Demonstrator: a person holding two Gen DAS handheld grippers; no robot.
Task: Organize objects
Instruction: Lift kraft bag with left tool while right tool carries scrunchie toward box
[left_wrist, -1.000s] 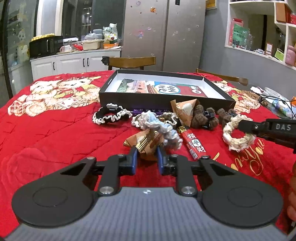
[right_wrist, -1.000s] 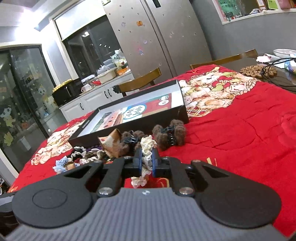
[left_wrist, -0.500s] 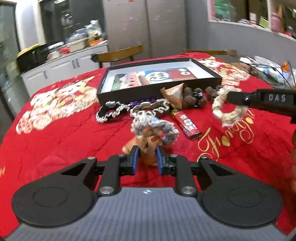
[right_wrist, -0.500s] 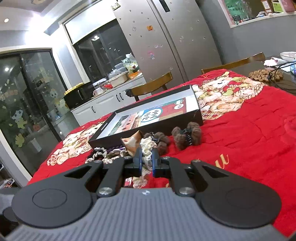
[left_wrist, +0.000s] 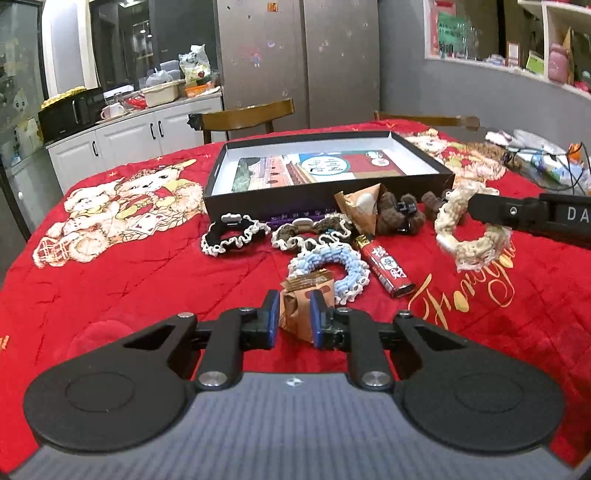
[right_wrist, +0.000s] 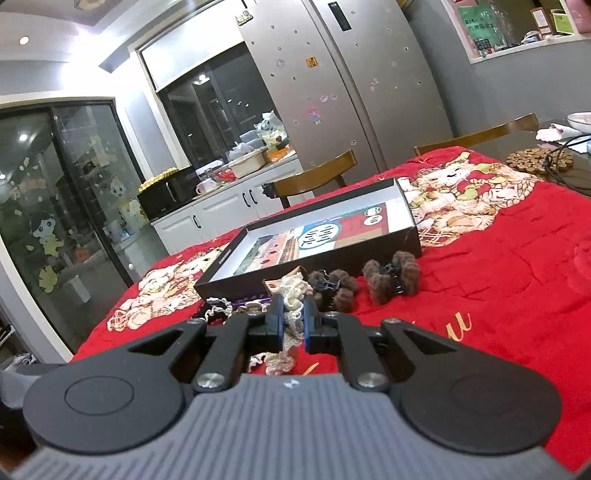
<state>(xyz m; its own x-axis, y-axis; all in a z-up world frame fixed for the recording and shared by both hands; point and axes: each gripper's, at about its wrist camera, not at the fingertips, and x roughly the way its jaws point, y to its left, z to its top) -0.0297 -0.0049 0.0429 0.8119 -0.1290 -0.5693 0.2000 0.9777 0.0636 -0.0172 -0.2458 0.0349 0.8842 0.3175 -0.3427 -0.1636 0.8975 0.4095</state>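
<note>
Lifted clear of blue scrunchie (left_wrist: 341, 267) since earlier frame: brown packet (left_wrist: 301, 308), pinched in left gripper (left_wrist: 293, 321) | right gripper (right_wrist: 293, 325) clamping cream scrunchie (left_wrist: 469, 236) | both short of black box (left_wrist: 321, 197) | carrying over near wall, releasing low inside.

Home kitchen/dining rm. Big steel double-door fridge (right_wrist: 354, 92) w/ magnets, white base cabinets (left_wrist: 122, 144) w/ microwave (left_wrist: 70, 112), cups & food on the counter, glass sliding door (right_wrist: 55, 206) w/ cartoon stickers. Wooden chairs (left_wrist: 245, 118) at a table under a red teddy-bear cloth (left_wrist: 122, 266); cluttered wall shelves (left_wrist: 554, 40) at right.
</note>
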